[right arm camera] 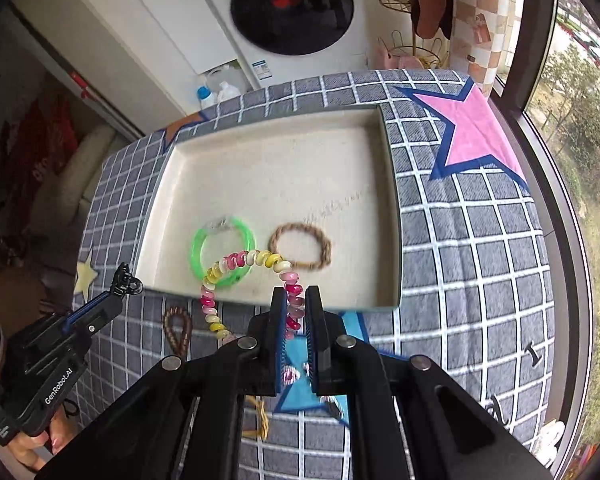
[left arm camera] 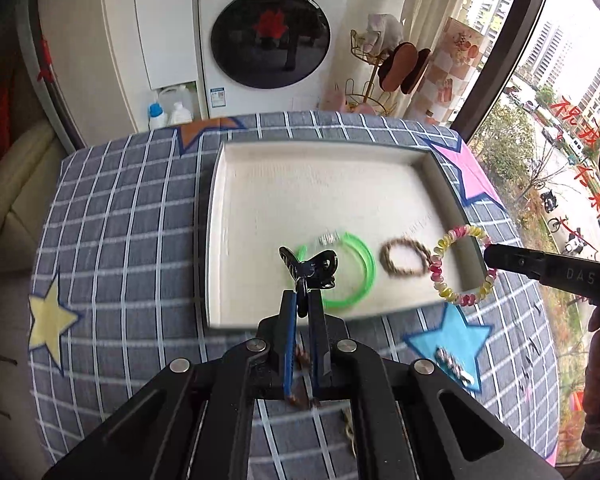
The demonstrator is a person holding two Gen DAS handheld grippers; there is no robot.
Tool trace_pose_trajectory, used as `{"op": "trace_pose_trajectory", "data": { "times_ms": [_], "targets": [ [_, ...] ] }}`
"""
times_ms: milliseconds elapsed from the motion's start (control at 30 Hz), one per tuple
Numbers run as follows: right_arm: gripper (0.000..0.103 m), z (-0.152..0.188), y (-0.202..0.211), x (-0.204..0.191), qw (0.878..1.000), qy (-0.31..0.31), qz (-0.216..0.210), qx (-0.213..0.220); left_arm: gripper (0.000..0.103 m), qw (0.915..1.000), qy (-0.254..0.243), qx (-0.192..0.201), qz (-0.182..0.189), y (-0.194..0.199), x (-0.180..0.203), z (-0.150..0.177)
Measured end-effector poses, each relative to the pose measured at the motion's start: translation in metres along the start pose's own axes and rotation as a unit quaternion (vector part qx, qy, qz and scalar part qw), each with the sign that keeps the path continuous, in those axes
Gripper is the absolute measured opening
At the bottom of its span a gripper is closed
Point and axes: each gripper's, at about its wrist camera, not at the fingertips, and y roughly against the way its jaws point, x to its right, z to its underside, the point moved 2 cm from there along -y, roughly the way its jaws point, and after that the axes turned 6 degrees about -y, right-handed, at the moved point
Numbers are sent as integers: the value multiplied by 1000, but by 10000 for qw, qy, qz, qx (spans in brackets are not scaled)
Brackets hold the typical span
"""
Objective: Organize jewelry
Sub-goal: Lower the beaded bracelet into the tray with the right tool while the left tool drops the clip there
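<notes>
Matt cloth table cover [right arm camera: 460, 240]; matt cream tray [right arm camera: 284, 184]; glossy plastic green bangle [right arm camera: 198, 246]; rough braided brown band [right arm camera: 324, 248]; shiny bead bracelet [right arm camera: 260, 258].

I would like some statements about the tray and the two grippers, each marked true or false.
1. The left gripper holds a black hair clip. True.
2. The right gripper is open. False: it is shut on the pink and yellow bracelet.
3. The green bangle lies in the tray. True.
4. The brown braided ring lies on the cloth outside the tray. False: it is inside, beside the bangle.
</notes>
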Motion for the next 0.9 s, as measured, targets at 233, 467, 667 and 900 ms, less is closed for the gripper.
{"op": "trace_pose_trajectory", "data": {
  "times_ms": [233, 467, 667, 900],
  "targets": [
    [9, -35, -31, 13, 9994, -347, 17, 11, 18, 9996, -101, -70, -260, -41, -3, -29],
    [9, -54, -64, 15, 9991, -406, 91, -80, 18, 9985, -178, -271, -446, -79, -1, -41],
    [9, -55, -82, 21, 9987, -435, 155, -193, 18, 9968, -276, -420, -620, -94, 1, -39],
    [10, -51, -96, 27, 9978, -487, 264, -352, 18, 9955, -327, -521, -716, -101, 2, -36]
  ]
}}
